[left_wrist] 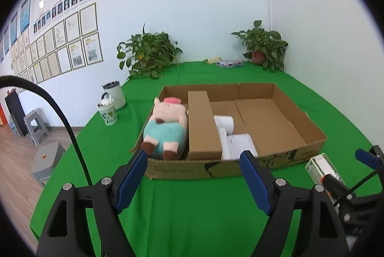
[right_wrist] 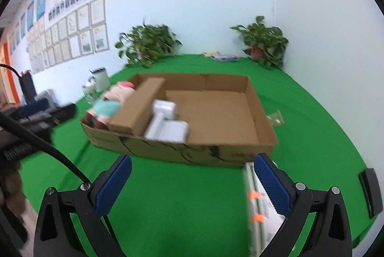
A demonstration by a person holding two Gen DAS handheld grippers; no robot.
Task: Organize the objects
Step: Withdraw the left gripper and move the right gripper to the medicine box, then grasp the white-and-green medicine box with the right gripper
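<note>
Left gripper (left_wrist: 193, 169) open w/ nothing btwn fingers, right gripper (right_wrist: 192, 181) open beside small carton (right_wrist: 260, 211), cardboard tray (left_wrist: 312, 127) w/ plush pig (left_wrist: 165, 129), green cloth (left_wrist: 192, 216)

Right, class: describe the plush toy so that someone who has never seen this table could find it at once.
Start at the open cardboard box on the green tablecloth. The plush toy lies in its left end, beside a long brown carton. It is the only soft, pink-and-turquoise thing there; the others are cardboard or white.

Matt corrugated brown cardboard tray (left_wrist: 312, 134) on matt green cloth (left_wrist: 192, 209); inside it, a fuzzy pink-and-teal plush pig (left_wrist: 165, 129) and smooth white plastic appliance (left_wrist: 230, 134).
</note>
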